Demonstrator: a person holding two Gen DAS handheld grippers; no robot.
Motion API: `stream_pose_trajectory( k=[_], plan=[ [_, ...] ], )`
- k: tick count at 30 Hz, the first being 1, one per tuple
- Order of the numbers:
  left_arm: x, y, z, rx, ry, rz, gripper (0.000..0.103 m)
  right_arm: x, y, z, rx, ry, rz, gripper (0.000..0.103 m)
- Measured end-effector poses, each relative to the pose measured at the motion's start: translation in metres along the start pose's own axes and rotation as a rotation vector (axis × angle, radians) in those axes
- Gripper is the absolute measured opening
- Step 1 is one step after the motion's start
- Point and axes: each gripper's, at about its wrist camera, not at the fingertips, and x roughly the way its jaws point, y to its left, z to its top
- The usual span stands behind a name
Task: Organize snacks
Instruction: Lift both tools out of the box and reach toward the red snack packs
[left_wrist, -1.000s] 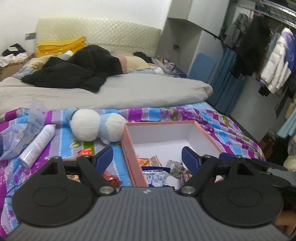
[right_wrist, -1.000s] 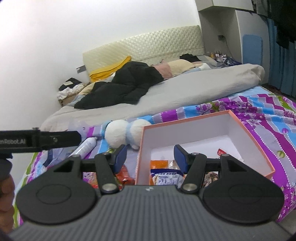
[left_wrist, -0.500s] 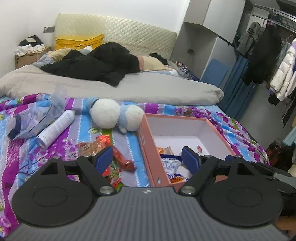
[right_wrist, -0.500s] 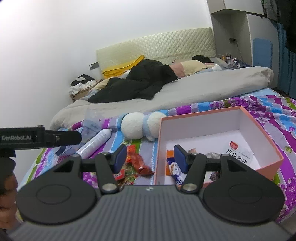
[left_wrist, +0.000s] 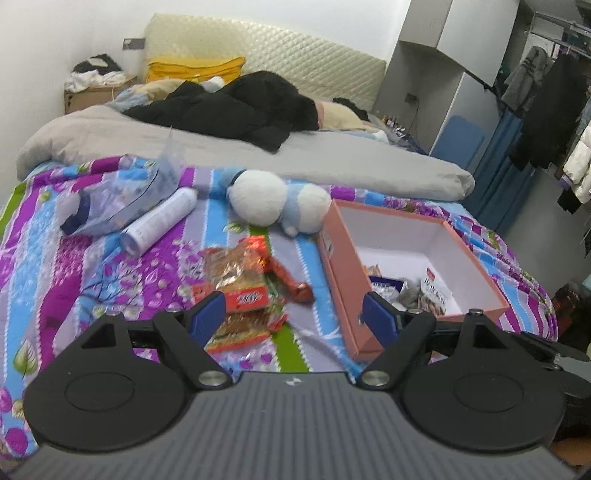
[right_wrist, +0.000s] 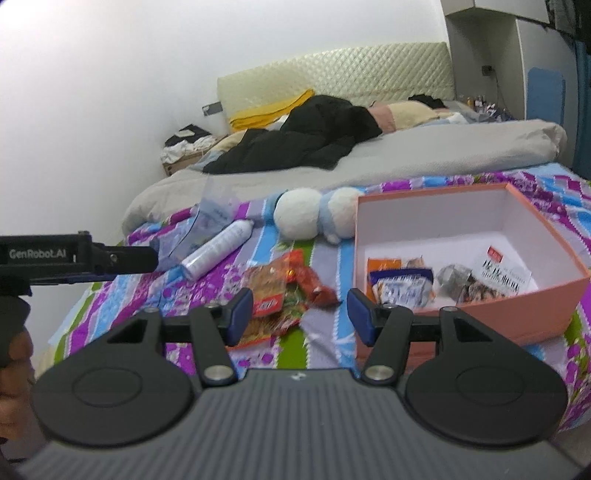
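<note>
A pile of red and orange snack packets (left_wrist: 243, 284) lies on the patterned bedspread, left of an open pink box (left_wrist: 341, 273). The box holds several snack packets (right_wrist: 402, 288). The pile also shows in the right wrist view (right_wrist: 280, 288), next to the box (right_wrist: 524, 306). My left gripper (left_wrist: 293, 319) is open and empty, low over the bedspread between pile and box. My right gripper (right_wrist: 300, 314) is open and empty, just right of the pile. The left gripper's body (right_wrist: 74, 256) shows at the left edge of the right wrist view.
A white and blue plush toy (left_wrist: 277, 203) lies behind the pile. A white spray can (left_wrist: 160, 221) and a clear plastic bag (left_wrist: 118, 199) lie to the left. A grey duvet (left_wrist: 221, 151) and black clothes (left_wrist: 236, 110) cover the bed behind. A wardrobe and hanging clothes (left_wrist: 546, 110) stand at right.
Both grippers have shifted left and pulled back, from over the box toward the snack pile. Both stayed open and empty.
</note>
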Motion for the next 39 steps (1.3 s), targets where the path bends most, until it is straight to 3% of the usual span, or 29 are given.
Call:
stream_pose_trajectory(
  k=[14, 39],
  plan=[
    [-0.006, 0.020, -0.019, -0.030, 0.047, 0.027, 0.084, -0.004, 0.025, -0.019, -0.044, 0.062, 0.048, 0.059],
    [0.082, 0.062, 0.008, -0.075, 0.145, 0.050, 0.087, 0.073, 0.041, -0.009, -0.133, 0.103, 0.020, 0.059]
  ],
)
